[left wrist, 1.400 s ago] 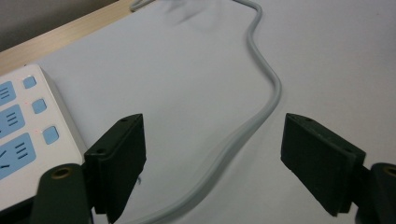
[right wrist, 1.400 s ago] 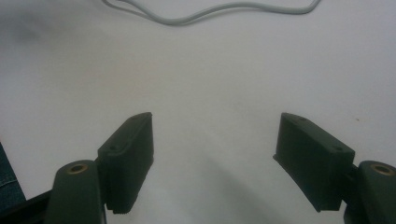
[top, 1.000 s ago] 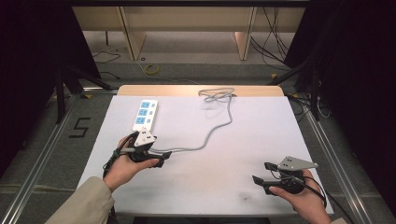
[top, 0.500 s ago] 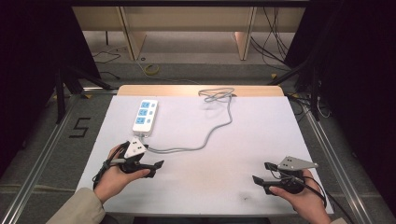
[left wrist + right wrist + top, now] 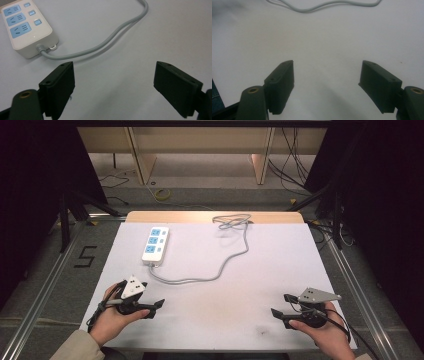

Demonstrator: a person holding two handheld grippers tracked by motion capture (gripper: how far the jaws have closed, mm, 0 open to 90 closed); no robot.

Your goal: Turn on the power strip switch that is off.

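A: Power strip (image 5: pixel 155 245) position, axis?
B: Far-left tabletop (image 5: pixel 280 270); long axis runs near-to-far, grey cord (image 5: pixel 220 270) exits the near end.
A: Tools?
B: Left tool (image 5: pixel 159 304) near the cord, jaws spread, empty. Right tool (image 5: pixel 281 306) well apart, likewise.

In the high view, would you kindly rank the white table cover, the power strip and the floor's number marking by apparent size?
1. White table cover, largest by far.
2. Power strip.
3. Number marking, about alike to the strip; it lies lower, so unsure.
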